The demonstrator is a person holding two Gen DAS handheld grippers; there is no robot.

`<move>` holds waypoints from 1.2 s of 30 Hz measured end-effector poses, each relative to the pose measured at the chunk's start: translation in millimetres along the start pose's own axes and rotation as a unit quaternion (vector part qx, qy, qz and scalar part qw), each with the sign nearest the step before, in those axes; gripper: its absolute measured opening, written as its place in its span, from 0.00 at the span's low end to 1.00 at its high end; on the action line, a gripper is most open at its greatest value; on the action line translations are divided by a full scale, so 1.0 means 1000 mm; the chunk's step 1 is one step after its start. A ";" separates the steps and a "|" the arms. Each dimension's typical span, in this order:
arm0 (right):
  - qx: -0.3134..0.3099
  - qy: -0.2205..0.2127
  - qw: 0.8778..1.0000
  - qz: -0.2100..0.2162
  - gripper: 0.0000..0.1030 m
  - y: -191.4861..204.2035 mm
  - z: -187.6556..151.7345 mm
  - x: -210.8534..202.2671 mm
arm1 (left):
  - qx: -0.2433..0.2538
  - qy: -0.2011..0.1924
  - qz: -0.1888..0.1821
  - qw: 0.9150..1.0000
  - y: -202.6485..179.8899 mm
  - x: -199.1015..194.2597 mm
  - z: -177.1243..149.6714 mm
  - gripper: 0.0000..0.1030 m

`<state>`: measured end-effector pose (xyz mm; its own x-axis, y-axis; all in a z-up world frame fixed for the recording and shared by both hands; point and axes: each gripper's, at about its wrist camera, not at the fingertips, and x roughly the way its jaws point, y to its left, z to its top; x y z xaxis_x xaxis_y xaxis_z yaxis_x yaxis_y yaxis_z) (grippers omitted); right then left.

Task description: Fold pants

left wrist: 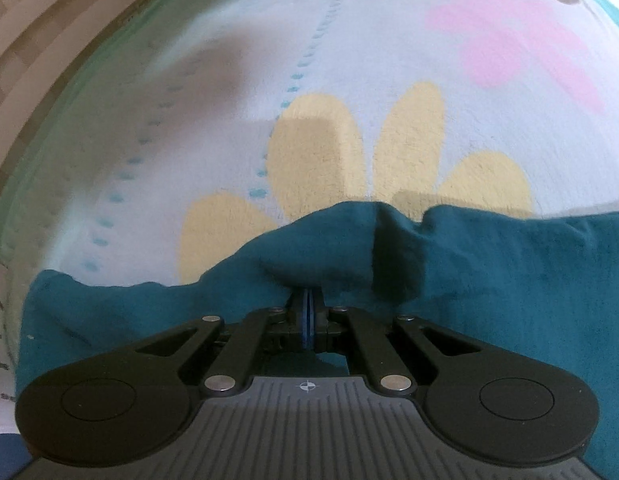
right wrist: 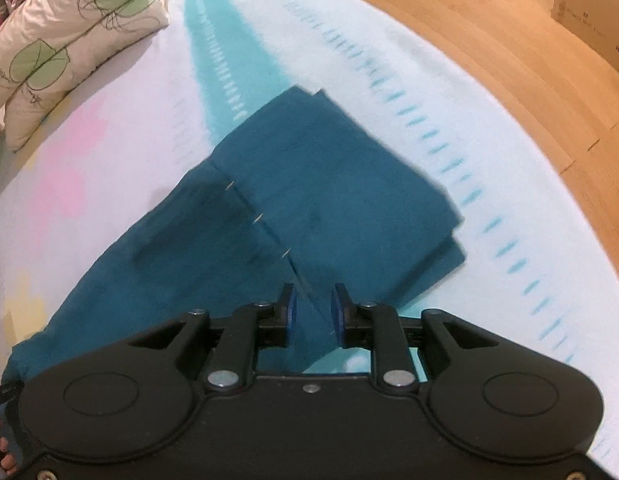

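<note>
Teal fabric: the pants [right wrist: 309, 200] lie on a bed covered by a pale blanket [right wrist: 129, 148] printed with yellow and pink flowers and dashed blue lines. In the right wrist view the pants fill the centre of the frame; one folded part runs toward the upper middle and right, with two layered edges showing at the right, and another part extends to the lower left. A seam with light stitches runs diagonally down to the right gripper [right wrist: 312, 312] at lower centre. Its jaws stand partly apart, blue pads clear of the cloth, which lies beneath and between them unpinched. In the left wrist view the pants [left wrist: 489, 272] cross the lower half of the frame, bunched into a raised fold at centre. The left gripper [left wrist: 307, 300] is closed tight on that fold, pads together with the fabric nipped at their tips. A leaf-print pillow [right wrist: 69, 36] sits upper left in the right view; wood floor [right wrist: 509, 40] and a cardboard box [right wrist: 597, 4] occupy the upper right.
</note>
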<state>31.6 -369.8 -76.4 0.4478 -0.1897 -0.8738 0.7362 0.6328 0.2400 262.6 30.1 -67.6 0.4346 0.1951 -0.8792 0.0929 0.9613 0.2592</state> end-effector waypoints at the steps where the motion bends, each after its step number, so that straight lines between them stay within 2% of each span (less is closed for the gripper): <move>1: 0.000 -0.001 1.000 0.002 0.36 -0.001 0.004 -0.001 | -0.001 -0.003 -0.003 1.000 0.000 -0.005 -0.001 0.03; 6: -0.014 -0.011 1.000 0.018 0.39 -0.005 0.028 -0.014 | 0.007 -0.014 -0.019 1.000 -0.012 -0.032 -0.003 0.03; 11: -0.051 0.012 0.998 0.024 0.39 -0.013 0.052 -0.020 | 0.034 -0.030 -0.047 0.998 -0.043 -0.065 -0.007 0.03; 13: -0.070 0.021 0.997 0.018 0.43 -0.019 0.058 -0.019 | 0.041 -0.033 -0.065 0.997 -0.056 -0.076 -0.009 0.03; 15: -0.094 0.025 0.995 0.013 0.53 -0.027 0.059 -0.013 | 0.044 -0.032 -0.084 0.995 -0.069 -0.084 -0.011 0.03; 21: -0.114 0.015 0.993 0.019 0.53 -0.055 0.051 0.018 | 0.075 -0.013 -0.102 0.992 -0.113 -0.088 -0.026 0.03; 26: -0.093 0.010 0.995 0.029 0.53 -0.076 0.046 0.042 | 0.094 0.010 -0.112 0.989 -0.139 -0.079 -0.044 0.03; 33: -0.076 0.007 0.996 0.047 0.53 -0.094 0.046 0.061 | 0.110 0.050 -0.107 0.987 -0.159 -0.055 -0.068 0.03; 35: -0.076 0.018 0.995 0.064 0.53 -0.096 0.045 0.064 | 0.113 0.042 -0.102 0.987 -0.160 -0.054 -0.071 0.03; 36: -0.078 0.022 0.994 0.070 0.49 -0.097 0.044 0.065 | 0.115 0.042 -0.101 0.987 -0.161 -0.054 -0.071 0.03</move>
<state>11.8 -476.2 -137.3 0.5149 -0.0599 -0.8552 0.5786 0.7603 0.2951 160.4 -121.3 -90.6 0.3120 0.0284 -0.9497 0.3754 0.9146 0.1506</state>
